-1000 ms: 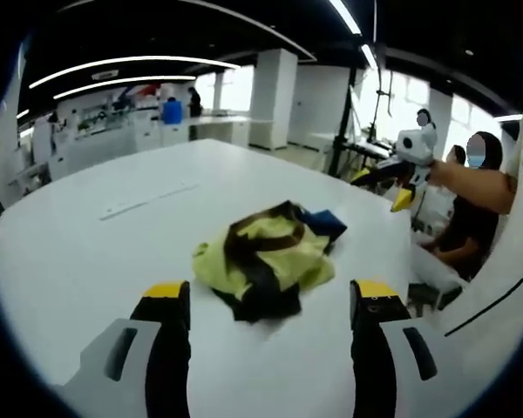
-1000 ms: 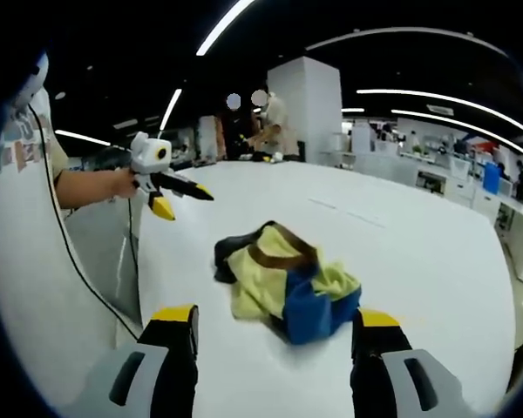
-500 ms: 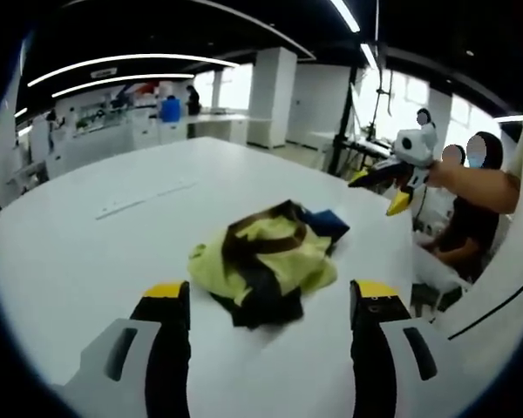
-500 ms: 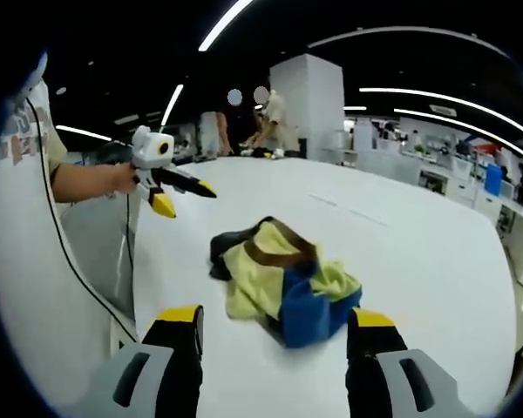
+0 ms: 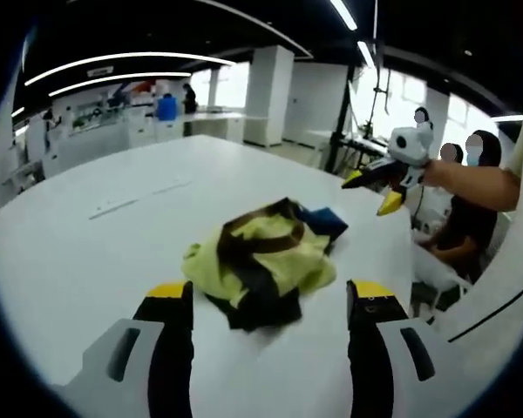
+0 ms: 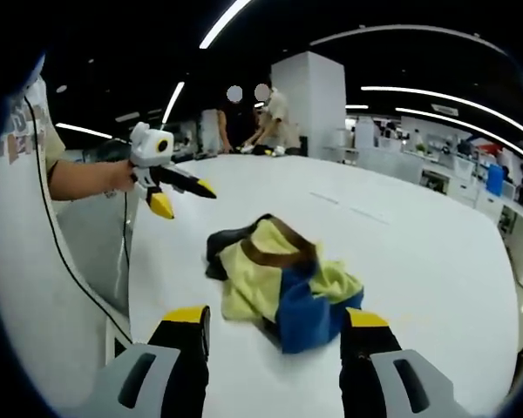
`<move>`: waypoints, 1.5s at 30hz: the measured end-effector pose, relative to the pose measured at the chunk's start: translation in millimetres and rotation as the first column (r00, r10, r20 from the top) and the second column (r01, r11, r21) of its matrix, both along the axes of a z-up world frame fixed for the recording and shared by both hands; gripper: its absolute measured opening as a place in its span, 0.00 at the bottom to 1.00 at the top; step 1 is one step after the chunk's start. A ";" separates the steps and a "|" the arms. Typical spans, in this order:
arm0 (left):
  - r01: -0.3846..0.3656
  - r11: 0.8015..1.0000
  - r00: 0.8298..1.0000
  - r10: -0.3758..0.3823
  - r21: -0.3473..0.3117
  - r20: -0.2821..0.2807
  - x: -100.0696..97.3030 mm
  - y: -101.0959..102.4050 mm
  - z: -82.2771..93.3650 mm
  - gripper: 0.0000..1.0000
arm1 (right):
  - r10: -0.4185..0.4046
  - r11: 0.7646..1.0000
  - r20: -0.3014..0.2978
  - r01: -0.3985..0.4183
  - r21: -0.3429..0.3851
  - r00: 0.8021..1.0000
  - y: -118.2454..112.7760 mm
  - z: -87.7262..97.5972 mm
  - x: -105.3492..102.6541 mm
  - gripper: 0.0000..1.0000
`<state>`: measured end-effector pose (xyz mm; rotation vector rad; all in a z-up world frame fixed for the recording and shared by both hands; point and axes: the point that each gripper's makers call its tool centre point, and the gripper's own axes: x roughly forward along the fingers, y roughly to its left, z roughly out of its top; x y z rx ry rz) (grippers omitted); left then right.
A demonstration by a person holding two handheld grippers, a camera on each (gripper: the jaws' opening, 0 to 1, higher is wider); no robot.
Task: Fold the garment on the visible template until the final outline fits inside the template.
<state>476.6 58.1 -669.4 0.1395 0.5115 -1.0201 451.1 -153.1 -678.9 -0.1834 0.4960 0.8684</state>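
Right now the garment (image 5: pixel 260 264) lies crumpled in a heap on the white bench (image 5: pixel 87 252), a bundle of pale yellow cloth with brown bands, black parts and a blue patch. In the left gripper view it sits just ahead of the left gripper (image 5: pixel 268 300), whose yellow-tipped fingers (image 5: pixel 167 290) stand wide apart above the bench, holding nothing, with the heap between and beyond them. The right gripper (image 5: pixel 379 187) comes into this view from the right, held in a person's hand (image 5: pixel 429 171) in the air beside the bench edge, its fingers parted and empty. In the right gripper view the garment (image 6: pixel 279 279) shows its blue part nearest the camera, just beyond the right gripper (image 6: pixel 277 318), whose fingers (image 6: pixel 364 319) are spread wide and grip nothing. The left gripper (image 6: pixel 179 192) appears at the left of that view, raised clear of the garment, its fingers apart. Two thin strips (image 5: pixel 131 200) lie on the bench well beyond the heap.
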 end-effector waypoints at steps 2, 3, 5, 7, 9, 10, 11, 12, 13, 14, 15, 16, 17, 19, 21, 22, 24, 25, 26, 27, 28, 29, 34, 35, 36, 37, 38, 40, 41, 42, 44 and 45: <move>0.000 1.000 1.000 0.000 0.000 -0.003 0.5 -0.6 -1.1 0.68 | 0.003 1.000 -0.003 -0.003 0.003 1.000 2.7 -1.1 0.9 0.57; 0.001 1.000 1.000 -0.001 0.000 -0.003 0.4 -1.0 -1.2 0.68 | 0.006 1.000 -0.002 -0.006 0.003 1.000 3.9 -1.1 1.1 0.57; 0.004 1.000 1.000 -0.004 0.000 -0.001 0.0 -2.1 -1.1 0.67 | 0.006 1.000 -0.005 -0.006 0.007 1.000 5.1 -1.5 1.6 0.56; 0.007 1.000 1.000 -0.007 0.001 -0.003 -0.2 -2.8 -1.8 0.67 | 0.009 1.000 -0.004 -0.009 0.005 1.000 5.8 -2.0 1.9 0.56; 0.008 1.000 1.000 -0.008 0.002 -0.003 0.1 -3.3 -2.9 0.66 | 0.011 1.000 -0.009 -0.011 0.006 1.000 6.8 -2.9 2.1 0.56; 0.008 1.000 1.000 -0.008 0.002 -0.004 0.3 -3.7 -3.5 0.66 | 0.012 1.000 -0.009 -0.012 0.004 1.000 7.1 -3.2 2.3 0.55; 0.008 1.000 1.000 -0.008 0.003 -0.004 0.6 -4.0 -4.0 0.66 | 0.014 1.000 -0.008 -0.014 0.002 1.000 7.4 -3.6 2.5 0.55; 0.009 1.000 1.000 -0.009 0.003 -0.004 0.7 -4.6 -4.3 0.65 | 0.015 1.000 -0.008 -0.015 0.002 1.000 7.8 -3.8 2.9 0.54; 0.009 1.000 1.000 -0.009 0.003 -0.005 0.8 -5.1 -4.6 0.65 | 0.015 1.000 -0.009 -0.015 0.003 1.000 7.9 -4.0 3.1 0.54; 0.010 1.000 1.000 -0.010 0.004 -0.005 1.0 -5.6 -4.8 0.65 | 0.016 1.000 -0.009 -0.016 0.002 1.000 8.2 -4.4 3.5 0.54; 0.011 1.000 1.000 -0.011 0.004 -0.004 1.3 -6.3 -4.8 0.65 | 0.017 1.000 -0.009 -0.017 0.002 1.000 8.2 -4.9 3.7 0.53; 0.011 1.000 1.000 -0.011 0.004 -0.004 1.6 -6.6 -4.7 0.65 | 0.018 1.000 -0.012 -0.018 0.002 1.000 8.2 -5.7 4.0 0.53; 0.012 1.000 1.000 -0.012 0.003 -0.004 2.2 -7.2 -4.5 0.64 | 0.018 1.000 -0.014 -0.018 0.001 1.000 8.3 -6.4 4.0 0.53; 0.013 1.000 1.000 -0.013 0.003 -0.005 3.4 -7.8 -4.9 0.62 | 0.019 1.000 -0.017 -0.019 -0.003 1.000 8.0 -7.9 4.4 0.52; 0.014 1.000 1.000 -0.014 0.006 -0.005 4.5 -8.5 -5.8 0.62 | 0.019 1.000 -0.019 -0.019 -0.003 1.000 8.3 -8.7 4.8 0.51; 0.014 1.000 1.000 -0.014 0.007 -0.005 5.0 -8.9 -6.3 0.62 | 0.020 1.000 -0.019 -0.020 -0.003 1.000 8.5 -9.0 5.2 0.51; 0.015 1.000 1.000 -0.015 0.008 -0.007 5.7 -9.9 -7.7 0.61 | 0.021 1.000 -0.021 -0.021 -0.001 1.000 9.6 -9.9 5.6 0.50; 0.016 1.000 1.000 -0.016 0.009 -0.009 5.9 -10.5 -8.5 0.61 | 0.023 1.000 -0.023 -0.023 -0.002 0.999 10.4 -10.8 5.7 0.50; 0.018 1.000 1.000 -0.018 0.011 -0.010 6.7 -11.0 -9.9 0.60 | 0.024 1.000 -0.023 -0.024 -0.003 0.999 10.7 -11.1 5.8 0.49; 0.019 1.000 1.000 -0.019 0.012 -0.011 7.2 -11.4 -10.9 0.60 | 0.026 1.000 -0.023 -0.026 -0.005 0.999 11.3 -12.0 6.3 0.49; 0.020 1.000 1.000 -0.020 0.013 -0.013 7.7 -12.0 -12.4 0.59 | 0.027 1.000 -0.024 -0.027 -0.004 0.999 11.9 -12.4 6.5 0.49; 0.021 1.000 1.000 -0.020 0.014 -0.014 8.1 -12.4 -13.4 0.58 | 0.028 1.000 -0.026 -0.029 -0.003 0.999 12.7 -13.0 7.2 0.48; 0.024 0.999 0.999 -0.024 0.021 -0.022 9.3 -14.3 -18.9 0.53 | 0.035 0.999 -0.027 -0.035 -0.001 0.999 16.6 -15.0 9.6 0.46; 0.025 0.999 0.999 -0.025 0.021 -0.023 9.4 -14.6 -19.7 0.52 | 0.038 0.999 -0.031 -0.038 -0.002 0.999 17.6 -16.4 9.9 0.45; 0.025 0.999 0.999 -0.025 0.021 -0.028 9.6 -14.9 -21.1 0.52 | 0.040 0.999 -0.036 -0.040 0.000 0.999 18.3 -17.2 10.0 0.45; 0.025 0.999 0.999 -0.025 0.020 -0.029 9.7 -15.1 -21.7 0.52 | 0.041 0.999 -0.037 -0.041 0.004 0.998 19.4 -17.7 10.4 0.45; 0.024 1.000 0.999 -0.023 0.019 -0.030 10.0 -15.2 -22.3 0.51 | 0.041 0.999 -0.037 -0.041 0.004 0.998 19.7 -17.8 10.5 0.44; 0.025 0.999 0.999 -0.024 0.025 -0.034 10.4 -15.1 -24.3 0.49 | 0.040 0.999 -0.039 -0.040 0.005 0.998 20.4 -18.5 11.5 0.44; 0.027 0.999 0.999 -0.026 0.025 -0.037 10.1 -15.8 -25.1 0.47 | 0.042 0.999 -0.040 -0.042 0.006 0.998 20.8 -18.8 11.9 0.43; 0.028 0.999 0.999 -0.027 0.024 -0.039 10.2 -16.3 -25.7 0.47 | 0.041 0.999 -0.041 -0.041 0.009 0.998 21.2 -18.6 12.4 0.42; 0.029 0.999 0.999 -0.028 0.027 -0.041 10.9 -17.3 -27.3 0.46 | 0.041 0.999 -0.038 -0.040 0.021 0.998 23.3 -16.7 13.9 0.41; 0.031 0.999 0.999 -0.030 0.029 -0.041 11.0 -17.8 -27.9 0.46 | 0.041 0.999 -0.036 -0.041 0.021 0.999 23.9 -16.5 14.6 0.41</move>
